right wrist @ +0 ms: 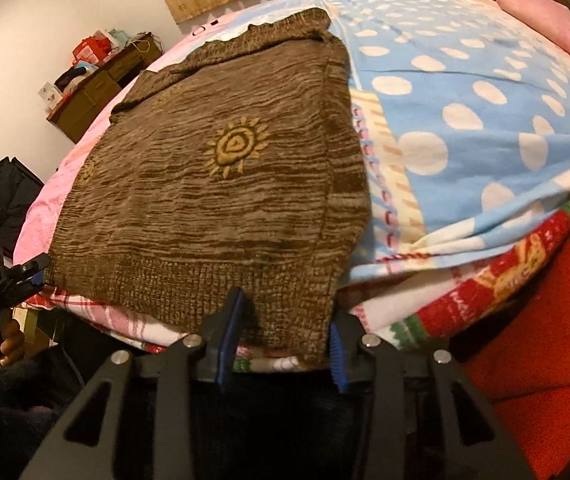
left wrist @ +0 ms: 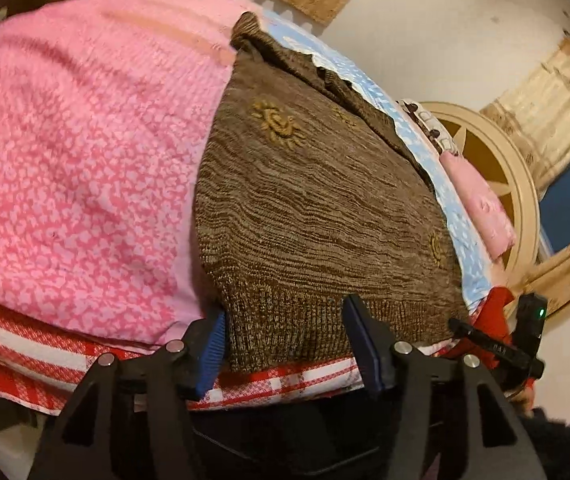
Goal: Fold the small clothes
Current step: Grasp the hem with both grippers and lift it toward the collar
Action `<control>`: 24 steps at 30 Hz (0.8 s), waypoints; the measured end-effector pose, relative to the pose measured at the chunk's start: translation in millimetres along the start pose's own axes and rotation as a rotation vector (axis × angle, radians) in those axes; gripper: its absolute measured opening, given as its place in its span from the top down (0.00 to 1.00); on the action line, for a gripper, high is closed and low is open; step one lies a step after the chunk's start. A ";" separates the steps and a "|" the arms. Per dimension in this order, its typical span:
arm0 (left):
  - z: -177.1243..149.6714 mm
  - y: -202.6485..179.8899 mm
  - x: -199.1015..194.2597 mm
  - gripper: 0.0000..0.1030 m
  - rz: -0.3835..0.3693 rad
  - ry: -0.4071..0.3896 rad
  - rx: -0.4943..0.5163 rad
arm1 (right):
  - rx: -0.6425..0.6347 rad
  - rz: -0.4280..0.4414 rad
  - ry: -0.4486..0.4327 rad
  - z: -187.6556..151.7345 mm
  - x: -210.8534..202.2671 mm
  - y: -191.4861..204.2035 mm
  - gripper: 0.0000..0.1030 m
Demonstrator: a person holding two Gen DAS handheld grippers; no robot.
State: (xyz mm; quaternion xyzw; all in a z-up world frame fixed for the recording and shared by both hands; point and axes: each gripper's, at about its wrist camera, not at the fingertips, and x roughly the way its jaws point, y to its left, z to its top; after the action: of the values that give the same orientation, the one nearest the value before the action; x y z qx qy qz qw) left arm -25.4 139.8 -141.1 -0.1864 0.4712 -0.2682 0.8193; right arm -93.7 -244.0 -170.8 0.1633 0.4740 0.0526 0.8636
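Observation:
A brown knitted sweater (left wrist: 317,200) with yellow sun motifs lies flat on the bed, its ribbed hem nearest me. My left gripper (left wrist: 287,340) is open at the hem's left corner, which lies slack between the blue pads (left wrist: 213,344). In the right wrist view the same sweater (right wrist: 213,168) fills the middle. There my right gripper (right wrist: 285,332) is open around the hem's right corner, and the knit rests loose between its pads (right wrist: 233,320). Each view catches the other gripper at its edge: the right one (left wrist: 497,344), and the left one (right wrist: 1,292) held by a hand (right wrist: 1,348).
A pink patterned blanket (left wrist: 85,140) lies left of the sweater and a blue dotted towel (right wrist: 465,100) to its right. A red-and-white checked cloth (left wrist: 25,352) covers the bed's near edge. Folded pink cloth (left wrist: 481,204) sits far right. A wooden cabinet (right wrist: 97,88) and black bag (right wrist: 5,192) stand beyond.

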 end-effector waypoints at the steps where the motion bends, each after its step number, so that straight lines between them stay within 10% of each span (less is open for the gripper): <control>1: 0.1 -0.4 -0.2 0.52 0.002 -0.004 0.005 | -0.004 -0.010 0.001 -0.2 1.0 0.6 0.77; 3: 0.9 2.5 1.4 0.92 -0.012 0.010 -0.006 | -0.004 -0.030 0.003 2.2 2.5 -0.9 0.87; 17: 18.3 -39.7 -40.1 0.92 -0.206 -0.105 0.117 | 0.186 0.317 -0.147 17.9 -67.8 -26.6 0.91; 24: 19.2 -22.5 -28.4 0.92 -0.163 -0.077 0.057 | 0.122 0.202 -0.071 10.5 -49.3 -13.5 0.91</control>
State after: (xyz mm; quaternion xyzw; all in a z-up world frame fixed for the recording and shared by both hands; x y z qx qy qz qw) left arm -26.4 140.5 -100.2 -0.2108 0.4148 -0.3399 0.8173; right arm -112.7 -271.2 -130.5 0.2643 0.4267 0.1047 0.8585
